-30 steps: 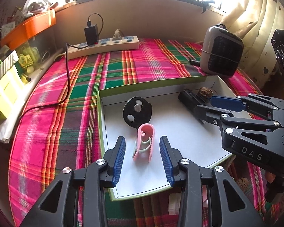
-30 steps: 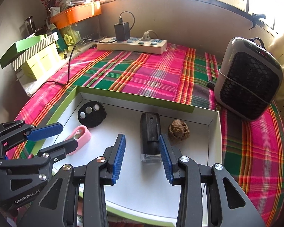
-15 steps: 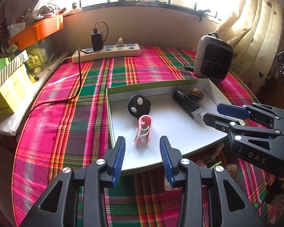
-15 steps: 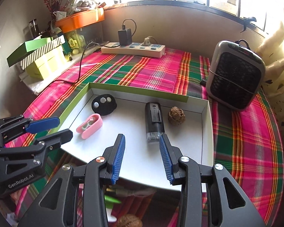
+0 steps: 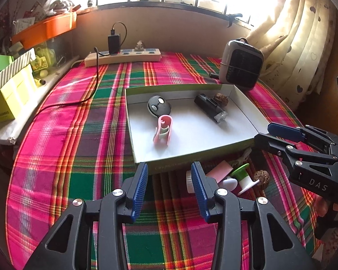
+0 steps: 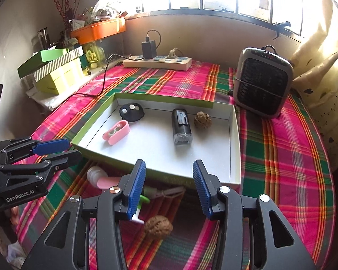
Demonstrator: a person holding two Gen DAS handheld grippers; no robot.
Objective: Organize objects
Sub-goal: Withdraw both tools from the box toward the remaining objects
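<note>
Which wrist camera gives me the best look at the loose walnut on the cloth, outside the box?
The right wrist view: the walnut lies close in front, between that gripper's fingers, clear of the box, with its ridged shell plain. The left wrist view shows it smaller, off to the right beside the green and white spool.

My right tool (image 6: 169,180) hangs over the near edge of the green-rimmed box (image 6: 235,148), its blue pads opening with nothing between them. Inside the box lie a pink clip (image 6: 116,132), a black round gadget (image 6: 131,112), a black light (image 6: 181,126) and a walnut (image 6: 202,118). On the plaid cloth (image 6: 281,157) below me sit another walnut (image 6: 158,227), a pink-and-white piece (image 6: 99,177) and a green-and-white spool, partly hidden. My left tool (image 6: 63,149) juts in at the left edge. A heater (image 6: 262,82) stands beyond the box.
</note>
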